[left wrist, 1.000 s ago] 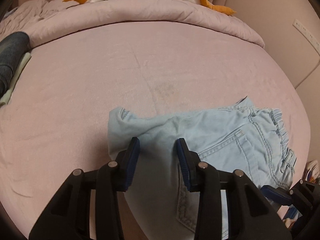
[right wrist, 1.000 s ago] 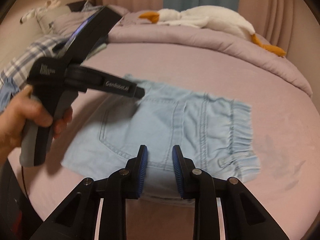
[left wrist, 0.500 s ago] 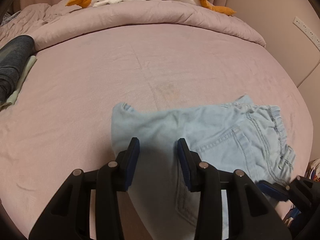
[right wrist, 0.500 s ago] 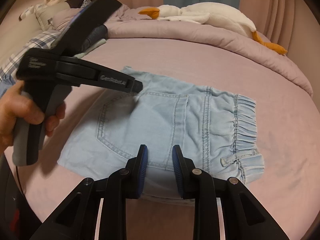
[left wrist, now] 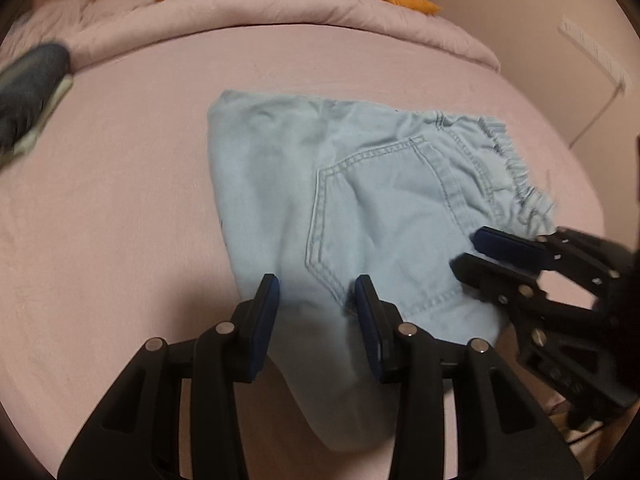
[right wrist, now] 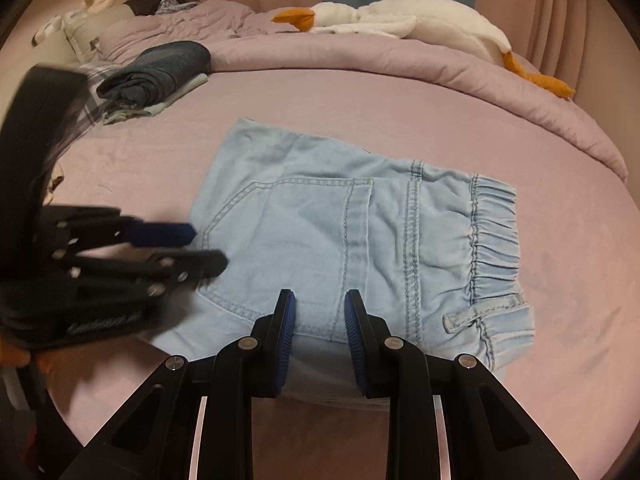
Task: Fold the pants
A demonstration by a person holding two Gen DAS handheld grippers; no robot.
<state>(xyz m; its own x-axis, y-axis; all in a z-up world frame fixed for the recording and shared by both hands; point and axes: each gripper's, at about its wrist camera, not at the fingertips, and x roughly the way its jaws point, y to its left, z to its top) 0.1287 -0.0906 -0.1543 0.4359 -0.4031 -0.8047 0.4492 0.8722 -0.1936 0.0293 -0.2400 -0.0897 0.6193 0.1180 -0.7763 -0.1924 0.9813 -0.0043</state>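
**Pants folded into a packet, both tools parked at the near edge**

Nearest: right tool [right wrist: 320, 312] sits over the near hem of the pants [right wrist: 360, 240], pads part open, denim passing under and between them. Can't tell if the pads actually press the cloth; nothing looks pinched or lifted. Left tool [left wrist: 316, 300] likewise part open, over the leg-side near corner, cloth beneath it; grip not confirmable either. In the right wrist view it comes in blurred from the left.

Pants lie flat mid-bed [right wrist: 400, 92], back pocket up, elastic waistband to the right, already a compact rectangle.

Step, my read: late in the fold, either one more fold or just squaring up. The next move needs a real pinch on the near edge, both layers caught, then carry evenly so the stack doesn't skew.

Further back: folded dark clothes [right wrist: 160, 68], rolled duvet [right wrist: 400, 60], goose plush [right wrist: 400, 20].
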